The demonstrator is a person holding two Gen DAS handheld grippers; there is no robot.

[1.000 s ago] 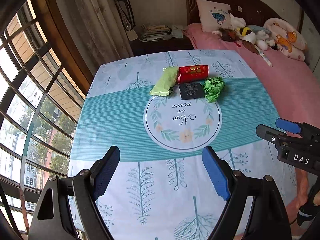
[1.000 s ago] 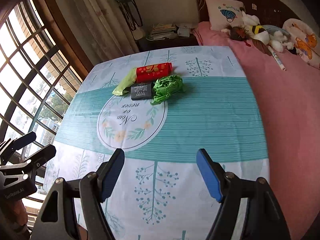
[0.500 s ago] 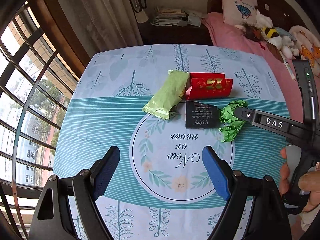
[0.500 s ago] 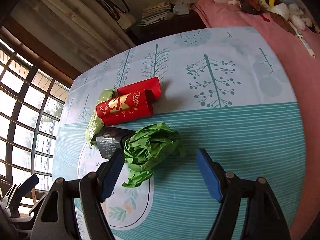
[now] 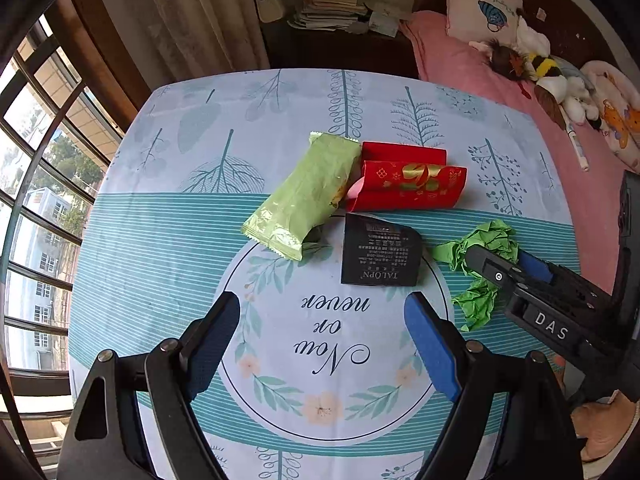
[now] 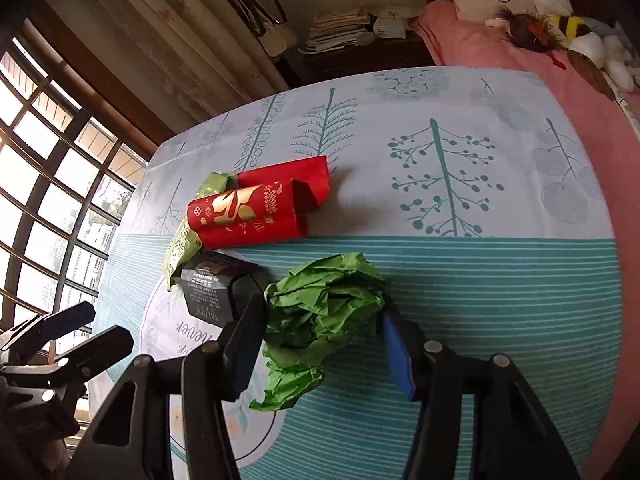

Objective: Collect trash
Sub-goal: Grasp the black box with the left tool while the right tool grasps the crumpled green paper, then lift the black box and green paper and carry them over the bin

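Note:
Several pieces of trash lie together on the patterned tablecloth (image 5: 168, 208): a light green wrapper (image 5: 306, 196), a red gift box (image 5: 406, 184), a black packet (image 5: 380, 256) and a crumpled green paper (image 5: 478, 268). My right gripper (image 6: 322, 344) is open, its two fingers on either side of the crumpled green paper (image 6: 324, 312), touching or nearly touching it. My left gripper (image 5: 322, 340) is open and empty, hovering above the printed circle, short of the black packet. The right gripper also shows in the left wrist view (image 5: 516, 270).
A bed with a pink cover (image 5: 480, 64), a pillow and soft toys (image 5: 548, 68) lies along the right. A dark cabinet with stacked papers (image 5: 328, 12) stands beyond the table. Curtains and a barred window (image 5: 36, 168) are on the left.
Both grippers have moved forward toward the trash pile. The right gripper has come down around the crumpled green paper and its jaws have narrowed. The left gripper's opening is unchanged.

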